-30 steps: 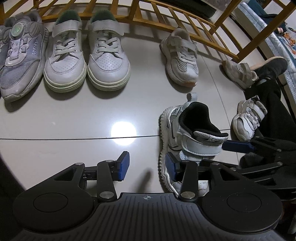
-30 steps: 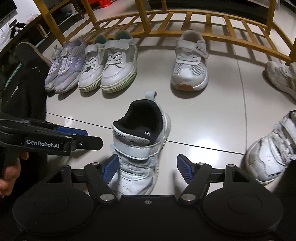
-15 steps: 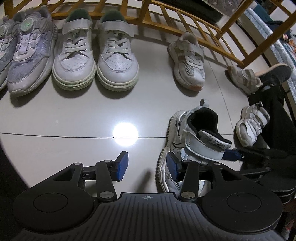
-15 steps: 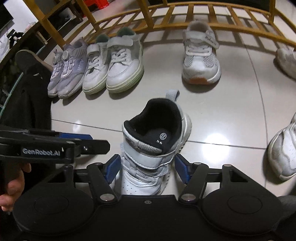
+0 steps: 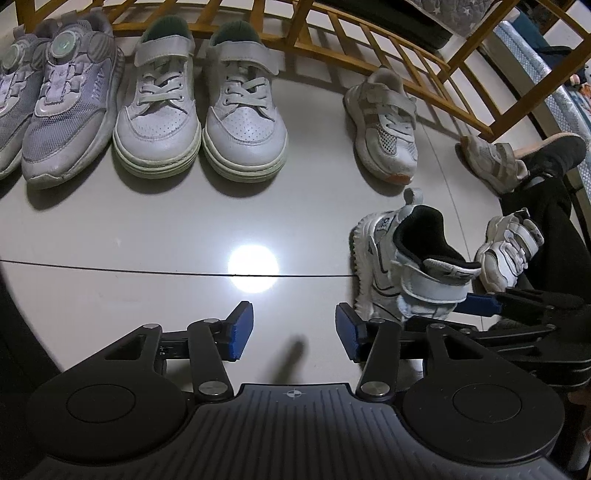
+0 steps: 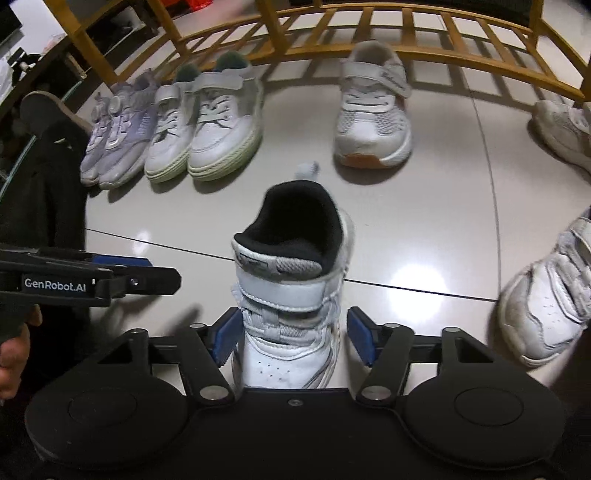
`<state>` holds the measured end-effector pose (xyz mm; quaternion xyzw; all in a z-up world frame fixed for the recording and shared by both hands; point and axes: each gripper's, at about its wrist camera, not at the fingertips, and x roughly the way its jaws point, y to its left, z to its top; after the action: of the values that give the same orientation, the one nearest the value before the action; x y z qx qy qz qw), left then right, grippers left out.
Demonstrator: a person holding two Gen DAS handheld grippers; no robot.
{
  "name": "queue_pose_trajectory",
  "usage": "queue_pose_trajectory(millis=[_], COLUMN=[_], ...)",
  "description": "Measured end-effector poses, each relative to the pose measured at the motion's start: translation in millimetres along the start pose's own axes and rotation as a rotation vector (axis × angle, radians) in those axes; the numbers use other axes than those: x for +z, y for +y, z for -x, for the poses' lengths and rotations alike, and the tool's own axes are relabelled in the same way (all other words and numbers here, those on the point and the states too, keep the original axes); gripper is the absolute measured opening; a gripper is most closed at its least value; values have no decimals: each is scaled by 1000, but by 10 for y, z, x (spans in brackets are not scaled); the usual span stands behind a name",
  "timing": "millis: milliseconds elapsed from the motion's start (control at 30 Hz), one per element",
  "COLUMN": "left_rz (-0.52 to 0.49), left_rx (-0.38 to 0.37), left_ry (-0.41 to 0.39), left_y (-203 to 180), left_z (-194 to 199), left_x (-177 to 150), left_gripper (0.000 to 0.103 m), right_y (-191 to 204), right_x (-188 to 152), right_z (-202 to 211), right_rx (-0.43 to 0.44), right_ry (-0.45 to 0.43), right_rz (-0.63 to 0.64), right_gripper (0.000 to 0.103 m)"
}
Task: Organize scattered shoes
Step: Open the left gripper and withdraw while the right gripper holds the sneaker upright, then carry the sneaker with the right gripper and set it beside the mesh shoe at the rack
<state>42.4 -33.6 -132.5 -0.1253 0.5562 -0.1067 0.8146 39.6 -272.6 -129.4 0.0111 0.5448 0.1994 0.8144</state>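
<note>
Showing the left wrist view: along the wooden rack [image 5: 369, 44] stand a lilac pair [image 5: 55, 110] and a white pair with green soles [image 5: 199, 122], each set side by side with toes pointing away from the rack, so these two pairs appear sorted. A single mesh strap shoe [image 5: 384, 125] also stands before the rack, alone; its likely mate [image 5: 491, 162] lies farther along, past the rack's end, beside a person's dark trouser leg [image 5: 554, 229]. Well out from the rack, a white high-top with black lining [image 5: 410, 266] stands on the floor, its probable partner [image 5: 509, 251] just beyond it. Two pairs thus remain to be lined up, as a judgement. The left tongs [image 5: 293, 332] hang angled down over bare floor, beside the high-top; their jaws have just been opening and stand apart with nothing between them.

Showing the right wrist view: the same sorted pairs and the lone mesh shoe [image 6: 373, 110] line the rack [image 6: 406, 33]. The high-top [image 6: 291, 295] is well short of the rack, heel toward it, and sits between the blue pads of the right tongs [image 6: 291, 339]. The left-hand pad touches the shoe's side; the other stands just clear, so the jaws bracket the shoe without clamping it. The right tongs point steeply down over its toe.
</note>
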Motion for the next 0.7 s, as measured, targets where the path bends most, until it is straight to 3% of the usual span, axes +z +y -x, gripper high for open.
queue_pose_trajectory(millis=[100,333,500,700], left_rz=[-2,6,10,9], left_rx=[1,3,4,0], left_ry=[5,4,9,18], left_y=[-13,6,22,31], left_z=[-13,-3,-15,-50], left_x=[-10,-12,-16,-11], left_gripper=[52,54,55,55], right_y=[-9,131,131,62], right_x=[-2,45,46,41], right_z=[-2,-116,-162,-83], right_rx=[0,-13,-35,-33], right_ry=[-6,-21,-23,-29], right_rz=[-15,-1,23,24], right_gripper=[76,76,64,61])
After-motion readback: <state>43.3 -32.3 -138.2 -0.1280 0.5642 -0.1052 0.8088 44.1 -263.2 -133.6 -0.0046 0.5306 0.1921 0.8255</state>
